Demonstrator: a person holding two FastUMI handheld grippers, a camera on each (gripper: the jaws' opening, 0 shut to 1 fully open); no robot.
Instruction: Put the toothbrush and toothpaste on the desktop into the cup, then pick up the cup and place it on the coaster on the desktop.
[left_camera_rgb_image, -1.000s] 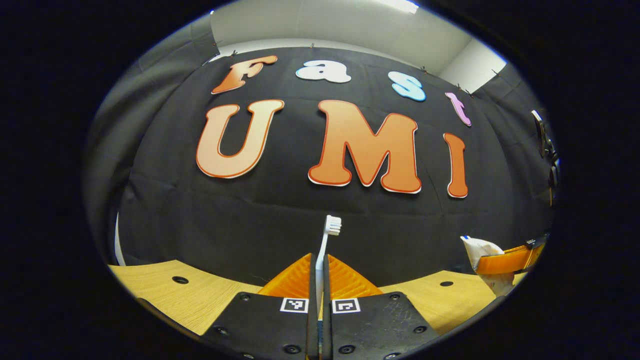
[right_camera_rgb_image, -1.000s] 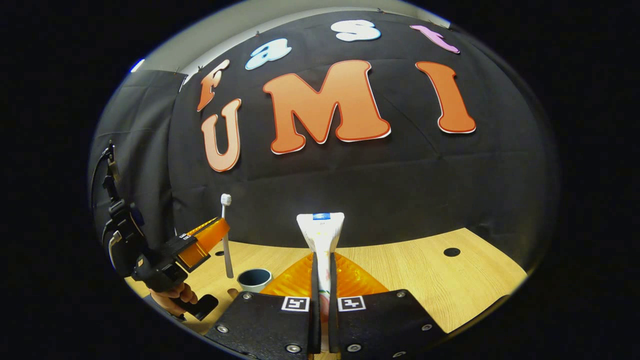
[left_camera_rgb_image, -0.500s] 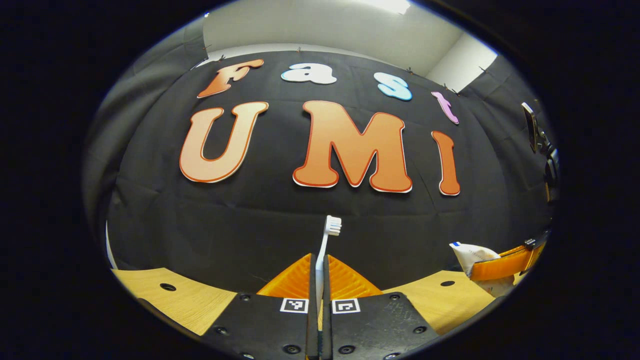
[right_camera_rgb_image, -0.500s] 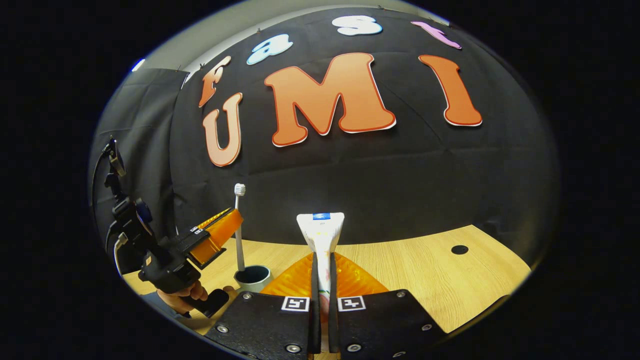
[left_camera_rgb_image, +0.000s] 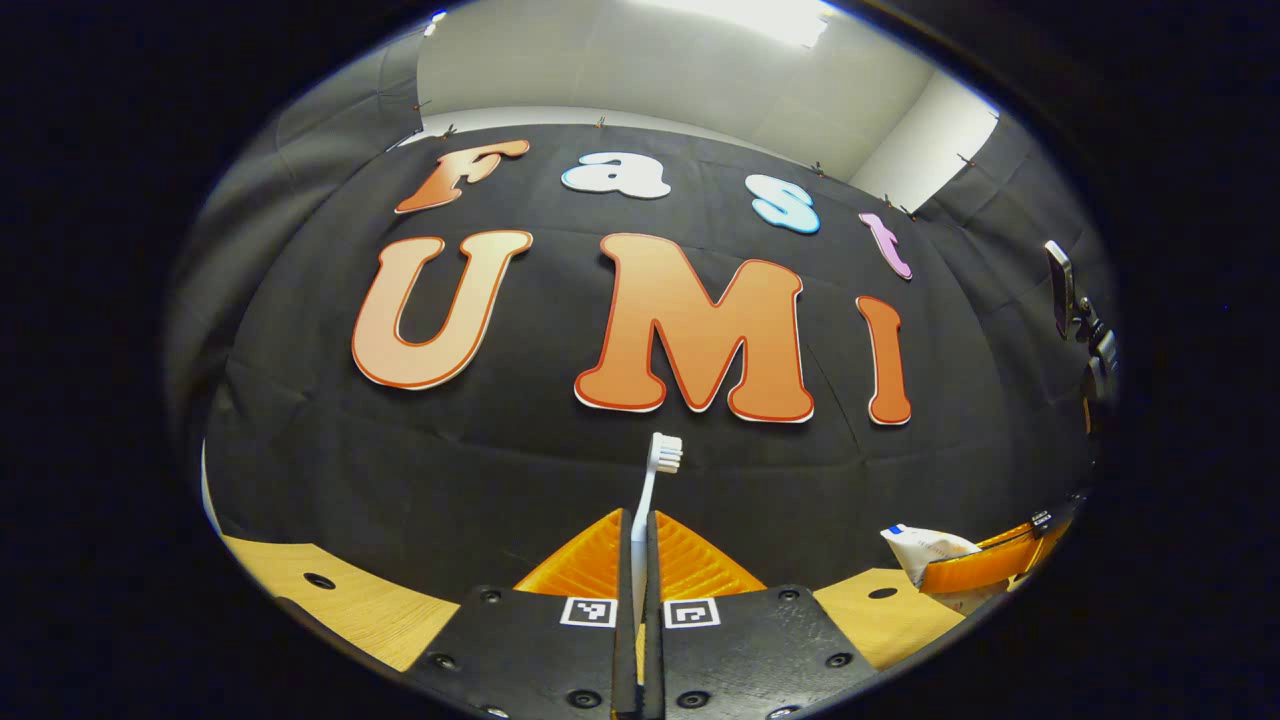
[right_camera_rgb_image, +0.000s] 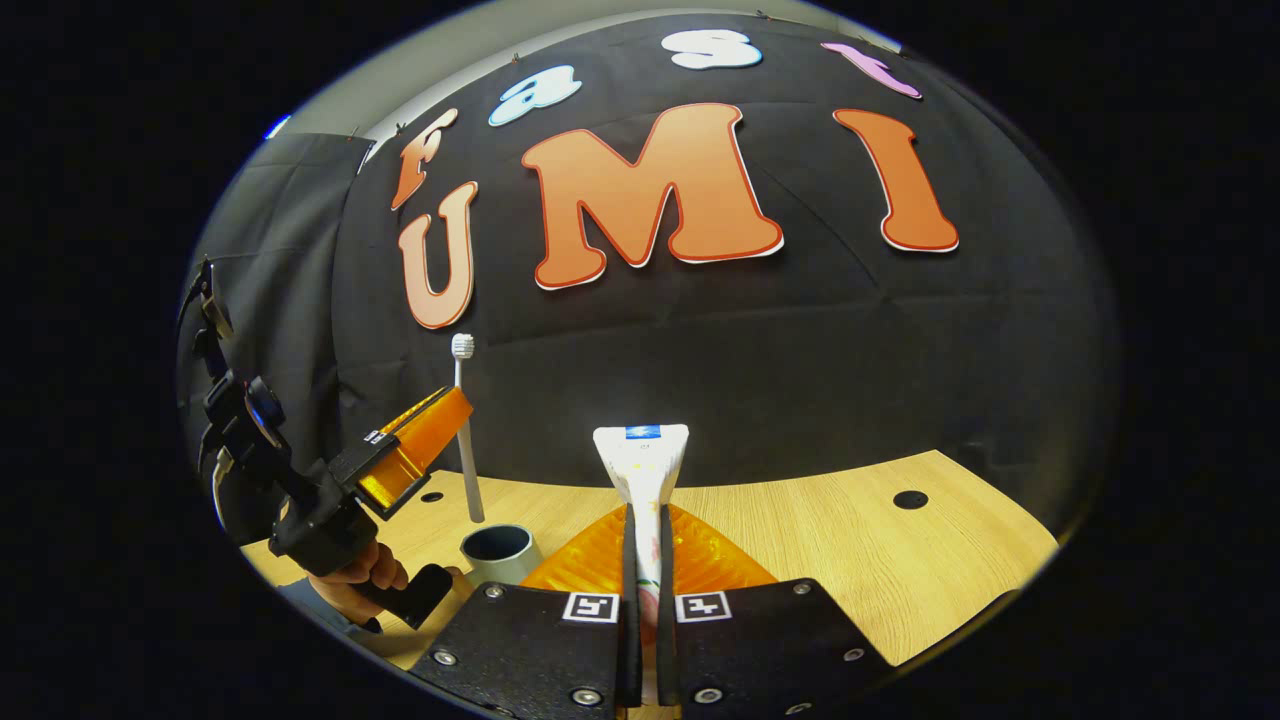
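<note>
Above the desk (right_camera_rgb_image: 800, 540), the left gripper (right_camera_rgb_image: 425, 450) pinched the toothbrush (right_camera_rgb_image: 463, 420) upright, bristles up, its lower end hanging just over the cup (right_camera_rgb_image: 497, 550), apparently so it could drop in handle first. That gripper tilted upward, a hand (right_camera_rgb_image: 360, 572) on its grip. Nearby, the right gripper (right_camera_rgb_image: 645, 560) clamped the toothpaste (right_camera_rgb_image: 641, 462) tube, crimped end up, seemingly waiting its turn.

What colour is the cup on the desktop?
The cup looks grey-blue, dark inside; the right gripper view shows it best.
</note>
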